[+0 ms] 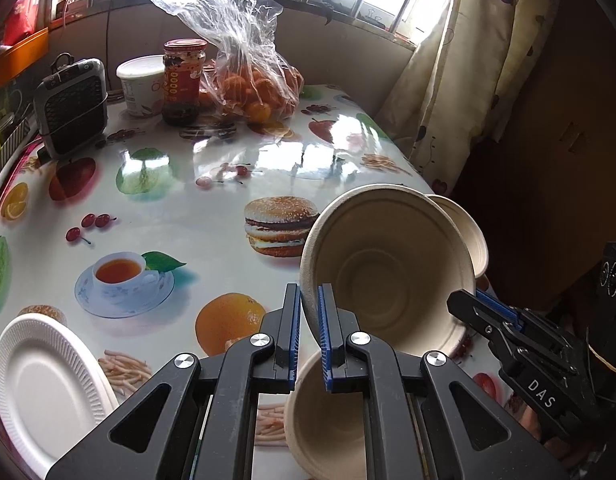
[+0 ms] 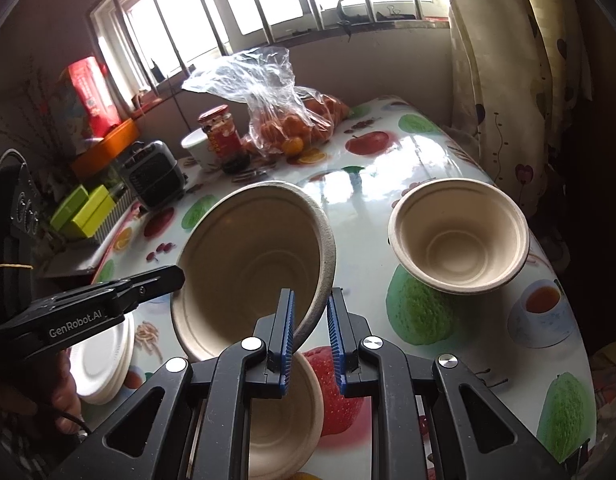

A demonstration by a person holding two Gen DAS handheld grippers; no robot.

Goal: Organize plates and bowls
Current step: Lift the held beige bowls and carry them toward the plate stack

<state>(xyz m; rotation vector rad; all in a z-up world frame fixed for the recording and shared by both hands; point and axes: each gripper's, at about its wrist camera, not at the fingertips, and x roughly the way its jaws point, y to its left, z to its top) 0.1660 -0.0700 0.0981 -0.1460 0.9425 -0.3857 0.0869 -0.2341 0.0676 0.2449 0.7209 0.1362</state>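
Both grippers are clamped on the rim of one beige paper bowl (image 1: 388, 264): the left gripper (image 1: 310, 300) on its near edge, the right gripper (image 2: 311, 308) on the opposite edge. The bowl is tilted, above the table (image 1: 211, 200). Below the jaws stands another bowl (image 2: 283, 412); beyond the right gripper, a third bowl (image 2: 460, 236).

Table (image 1: 211, 208) (fruit-print): plates (image 1: 39, 384), bowls (image 2: 460, 240).

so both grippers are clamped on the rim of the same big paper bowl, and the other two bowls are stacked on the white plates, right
Not quite. Both the left gripper and right gripper do clamp the big paper bowl, but no bowl sits on the white plates. The right wrist view shows one bowl alone across the table, another beneath the held bowl.
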